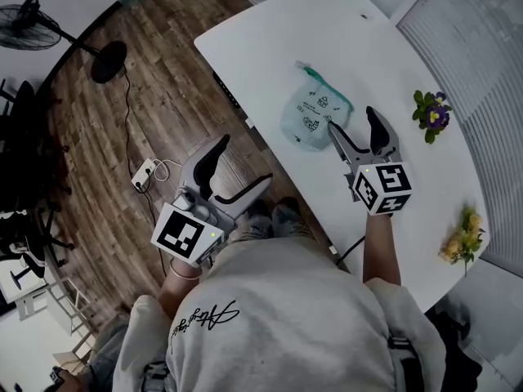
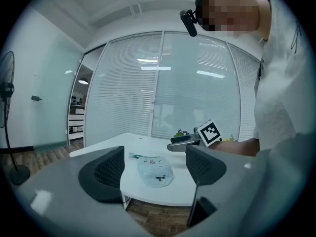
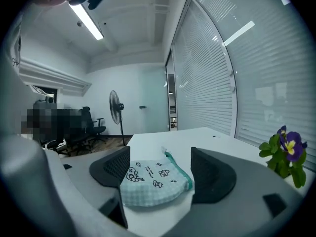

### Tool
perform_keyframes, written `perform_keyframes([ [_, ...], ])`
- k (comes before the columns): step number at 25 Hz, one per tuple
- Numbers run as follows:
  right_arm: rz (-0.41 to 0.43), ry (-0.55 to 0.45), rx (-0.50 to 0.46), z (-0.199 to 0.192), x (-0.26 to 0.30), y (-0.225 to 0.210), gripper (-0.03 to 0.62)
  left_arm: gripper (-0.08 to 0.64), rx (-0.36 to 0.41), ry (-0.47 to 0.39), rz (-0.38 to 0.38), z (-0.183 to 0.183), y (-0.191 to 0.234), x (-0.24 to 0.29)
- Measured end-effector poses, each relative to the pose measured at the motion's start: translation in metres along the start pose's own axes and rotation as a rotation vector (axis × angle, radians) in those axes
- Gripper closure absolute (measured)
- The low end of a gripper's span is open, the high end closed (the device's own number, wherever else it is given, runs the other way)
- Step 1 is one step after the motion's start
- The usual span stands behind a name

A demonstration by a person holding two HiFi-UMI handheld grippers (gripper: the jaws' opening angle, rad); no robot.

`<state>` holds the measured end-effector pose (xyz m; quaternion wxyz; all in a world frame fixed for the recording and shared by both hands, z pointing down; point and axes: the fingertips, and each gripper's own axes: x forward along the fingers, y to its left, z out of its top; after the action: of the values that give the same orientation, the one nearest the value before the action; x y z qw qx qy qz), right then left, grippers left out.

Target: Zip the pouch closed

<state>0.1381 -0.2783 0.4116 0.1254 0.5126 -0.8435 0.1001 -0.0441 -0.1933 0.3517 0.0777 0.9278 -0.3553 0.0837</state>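
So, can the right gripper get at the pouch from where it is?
Probably yes: the right gripper is open, the pouch lies on the table just ahead of its jaws, and nothing stands between.

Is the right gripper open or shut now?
Open: the right gripper has its jaws apart, and the pale green checked fabric pouch lies on the white table ahead of them, ungripped.

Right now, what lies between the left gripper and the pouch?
In the head view, only a strip of wooden floor and bare white table separate the left gripper from the pouch.
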Motion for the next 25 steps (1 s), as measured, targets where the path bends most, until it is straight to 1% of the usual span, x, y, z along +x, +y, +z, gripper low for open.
perform_keyframes([
  [6,-0.028,0.078,-0.004,-0.028,0.03,-0.024,0.23,0.186,0.008,-0.018,0.015,0.0,-0.001,-0.006],
  [12,-0.037,0.161,0.018,-0.055,0.056,-0.038,0.235,0.186,0.005,-0.022,0.052,0.0,0.004,-0.016],
  [25,-0.026,0.278,-0.005,-0.085,0.086,-0.044,0.254,0.186,0.002,-0.013,0.11,0.001,0.003,-0.027],
])
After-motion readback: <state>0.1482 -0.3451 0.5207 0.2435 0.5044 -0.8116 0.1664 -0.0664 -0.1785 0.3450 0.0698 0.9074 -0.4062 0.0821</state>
